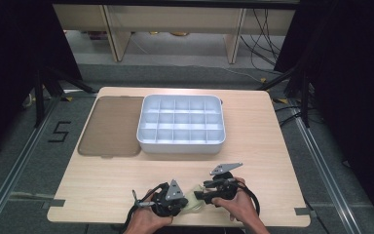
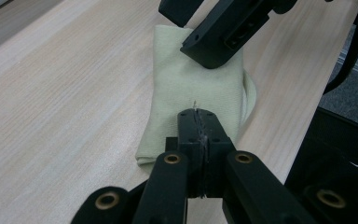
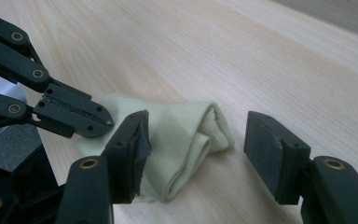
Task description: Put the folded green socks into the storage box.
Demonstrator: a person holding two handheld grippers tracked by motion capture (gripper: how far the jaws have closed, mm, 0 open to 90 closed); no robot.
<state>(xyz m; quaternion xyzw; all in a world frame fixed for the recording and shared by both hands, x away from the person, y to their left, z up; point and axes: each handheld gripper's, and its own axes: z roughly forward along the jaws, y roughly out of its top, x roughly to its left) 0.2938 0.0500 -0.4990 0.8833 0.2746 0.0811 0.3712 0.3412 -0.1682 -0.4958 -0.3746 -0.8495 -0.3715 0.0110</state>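
The pale green cloth [image 1: 193,201] lies folded at the counter's [image 1: 102,180] near edge. The left claw [image 2: 199,122] is pressed together, pinching its end. The right claw [image 3: 193,154] stands spread, straddling the cloth, pads off it.

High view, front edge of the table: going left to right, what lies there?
Left gripper → folded pale yellow-green cloth → right gripper, its jaws open around the cloth's end.

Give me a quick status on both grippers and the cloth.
Left gripper shut, tips on the folded pale-green cloth. Right gripper open, straddling the cloth's fold. Compartment tray well clear, nothing in the way.
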